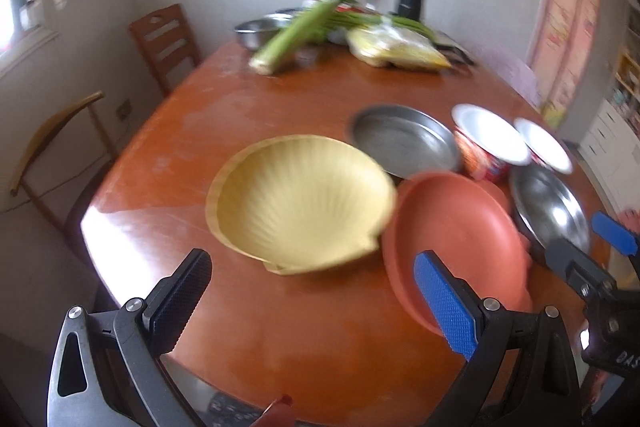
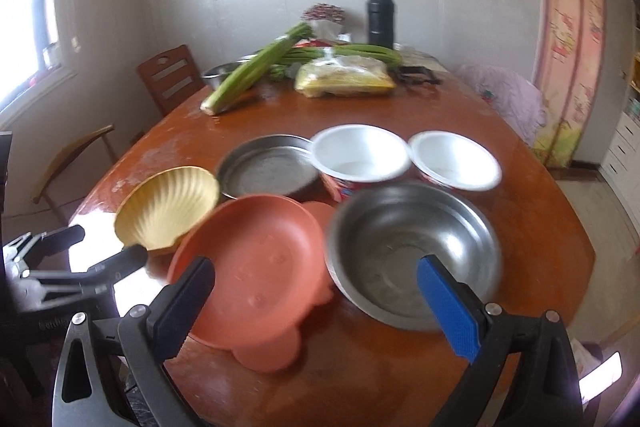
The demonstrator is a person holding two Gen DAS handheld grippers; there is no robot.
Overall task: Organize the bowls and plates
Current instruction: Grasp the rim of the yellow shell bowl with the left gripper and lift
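On the wooden table lie a yellow shell-shaped dish, an orange plate, a flat steel pan, a deep steel bowl and two white-lined red bowls. My left gripper is open, hanging just short of the shell dish and the orange plate. The right gripper is open too, its fingers spanning the orange plate and the steel bowl. Neither holds anything.
At the table's far end lie celery, green beans, a yellow bag, a steel basin and a black flask. Two chairs stand on the left. A cabinet is at right.
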